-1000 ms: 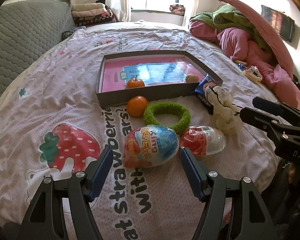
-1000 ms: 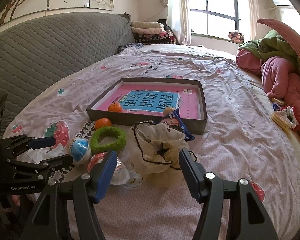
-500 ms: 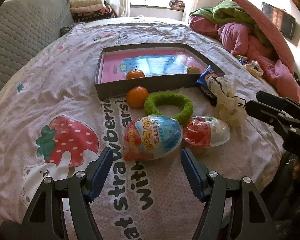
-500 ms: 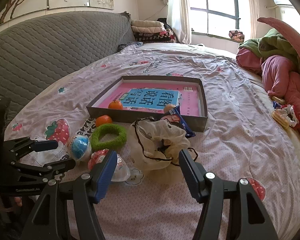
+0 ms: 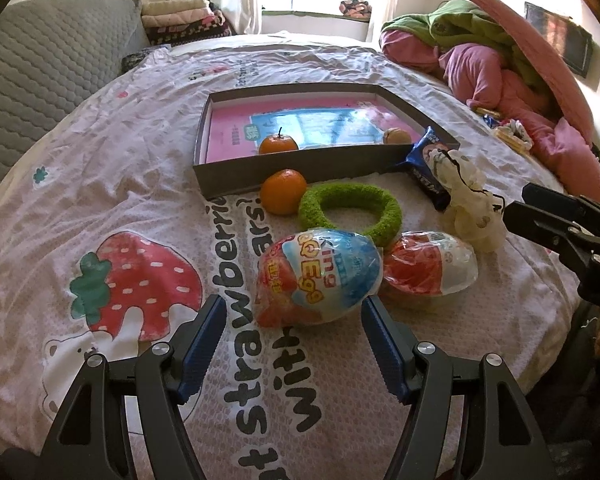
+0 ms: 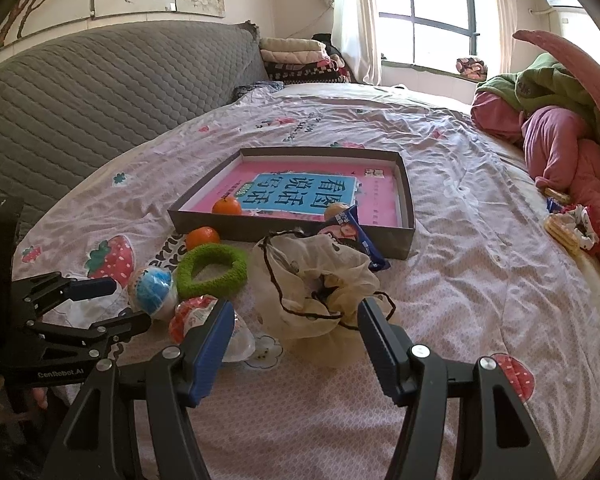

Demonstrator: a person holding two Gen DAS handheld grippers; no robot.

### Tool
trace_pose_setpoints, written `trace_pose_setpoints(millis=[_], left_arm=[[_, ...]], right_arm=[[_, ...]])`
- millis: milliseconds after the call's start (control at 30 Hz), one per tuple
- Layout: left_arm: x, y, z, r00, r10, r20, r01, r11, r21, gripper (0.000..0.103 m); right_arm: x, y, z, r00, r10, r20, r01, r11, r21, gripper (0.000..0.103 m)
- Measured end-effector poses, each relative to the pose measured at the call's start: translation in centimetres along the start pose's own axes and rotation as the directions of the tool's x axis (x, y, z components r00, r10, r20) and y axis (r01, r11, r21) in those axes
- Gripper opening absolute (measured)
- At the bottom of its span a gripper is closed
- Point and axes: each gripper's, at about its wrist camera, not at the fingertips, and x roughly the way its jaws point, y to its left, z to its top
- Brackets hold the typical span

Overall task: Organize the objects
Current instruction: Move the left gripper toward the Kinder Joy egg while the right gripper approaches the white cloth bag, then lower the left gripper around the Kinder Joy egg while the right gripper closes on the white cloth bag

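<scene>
The blue-and-red egg toy (image 5: pixel 320 276) wrapper reads "King" and "QQEgg". The bed sheet (image 5: pixel 100 168) carries large black print: "strawberries", "with" and "bears", partly covered. The book (image 6: pixel 304 190) in the box (image 6: pixel 404 240) shows "看图说话". The left gripper (image 6: pixel 116 300) body is marked "GenRobot.AI".

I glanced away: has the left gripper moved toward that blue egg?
Yes. The left gripper has crept forward; the blue egg on the strawberry sheet now sits nearer its fingers.

L gripper (image 5: pixel 292 322) & R gripper (image 6: pixel 296 326) both low, level, jaws wide apart, nothing held.
</scene>
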Motion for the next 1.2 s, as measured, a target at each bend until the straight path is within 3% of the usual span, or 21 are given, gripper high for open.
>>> trace_pose_setpoints(millis=[333,800,1100,1200], left_arm=[[0.6,-0.2,0.4,1.0,-0.023,0.005,0.023,1.0,-0.001,0.071],[2.2,-0.2,1.1,0.999,-0.044,-0.009,0.044,0.999,-0.008,0.072],[2.8,-0.4,1.5,0.999,-0.046,-0.004,0.046,0.999,-0.005,0.073],[3.0,-0.4,1.7,0.999,-0.049,-0.003,0.049,0.999,-0.007,0.073]], right_arm=[[1.2,0.2,-0.2,1.0,-0.011,-0.021,0.011,1.0,-0.01,0.064],[4.0,0.7,-0.1,0.995,-0.095,-0.038,0.092,0.993,-0.076,0.063],[4.8,0.6,0.0,0.992,-0.125,-0.025,0.122,0.988,-0.093,0.048],[5.0,0.5,0.0,0.992,-0.126,-0.024,0.124,0.988,-0.09,0.036]])
